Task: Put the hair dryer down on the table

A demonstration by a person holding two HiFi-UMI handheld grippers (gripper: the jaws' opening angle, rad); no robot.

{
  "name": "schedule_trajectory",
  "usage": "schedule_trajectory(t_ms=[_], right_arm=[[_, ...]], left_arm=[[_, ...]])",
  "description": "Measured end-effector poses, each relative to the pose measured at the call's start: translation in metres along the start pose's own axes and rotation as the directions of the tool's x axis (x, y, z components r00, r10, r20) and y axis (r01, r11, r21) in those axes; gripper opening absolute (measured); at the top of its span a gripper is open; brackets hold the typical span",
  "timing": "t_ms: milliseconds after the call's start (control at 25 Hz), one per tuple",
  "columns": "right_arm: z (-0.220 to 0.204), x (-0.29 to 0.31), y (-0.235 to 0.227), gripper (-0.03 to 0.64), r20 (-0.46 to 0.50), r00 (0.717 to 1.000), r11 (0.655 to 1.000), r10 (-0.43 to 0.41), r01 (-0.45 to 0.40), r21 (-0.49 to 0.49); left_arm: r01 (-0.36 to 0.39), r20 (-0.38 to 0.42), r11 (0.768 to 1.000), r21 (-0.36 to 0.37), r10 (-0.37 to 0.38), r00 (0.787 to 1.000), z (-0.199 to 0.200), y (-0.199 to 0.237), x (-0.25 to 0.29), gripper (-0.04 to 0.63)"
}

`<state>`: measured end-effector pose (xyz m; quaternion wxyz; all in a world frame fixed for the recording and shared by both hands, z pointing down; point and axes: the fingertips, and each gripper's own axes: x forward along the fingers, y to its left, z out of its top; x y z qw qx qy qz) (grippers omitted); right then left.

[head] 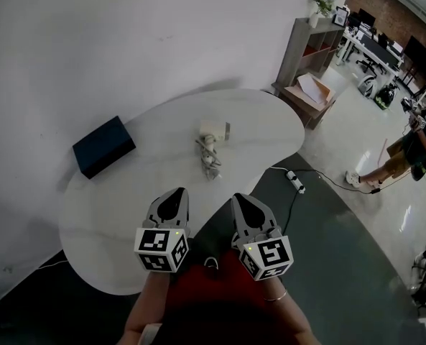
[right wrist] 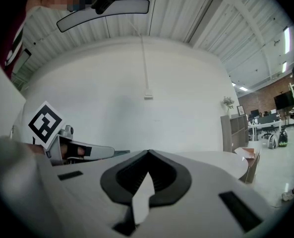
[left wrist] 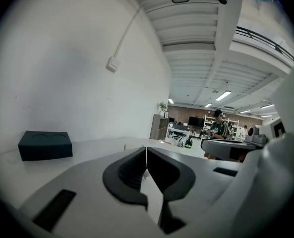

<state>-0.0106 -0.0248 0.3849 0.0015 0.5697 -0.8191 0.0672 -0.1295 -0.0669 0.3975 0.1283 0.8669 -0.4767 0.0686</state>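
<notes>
Left tongs (head: 176, 195) and right tongs (head: 240, 200) both pinched shut and empty near the body, what looks like the hair dryer (head: 210, 146) lies mid counter (head: 119, 200), well apart; probably done, avoid snagging its cord.

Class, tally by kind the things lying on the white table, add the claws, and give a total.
Box: 1
Hair dryer: 1
Claws: 2, the left claw and the right claw
Total: 4
</notes>
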Motion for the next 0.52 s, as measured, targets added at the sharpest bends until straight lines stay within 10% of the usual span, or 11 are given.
schedule_trajectory(t_ms=[520], right_arm=[[0.000,-0.006,0.002,0.014,0.010,1.000,1.000,-0.017,0.017,0.000]], left_arm=[[-0.017,0.032,1.000,-0.009,0.017,0.999,-0.003,0.008,-0.015,0.026]])
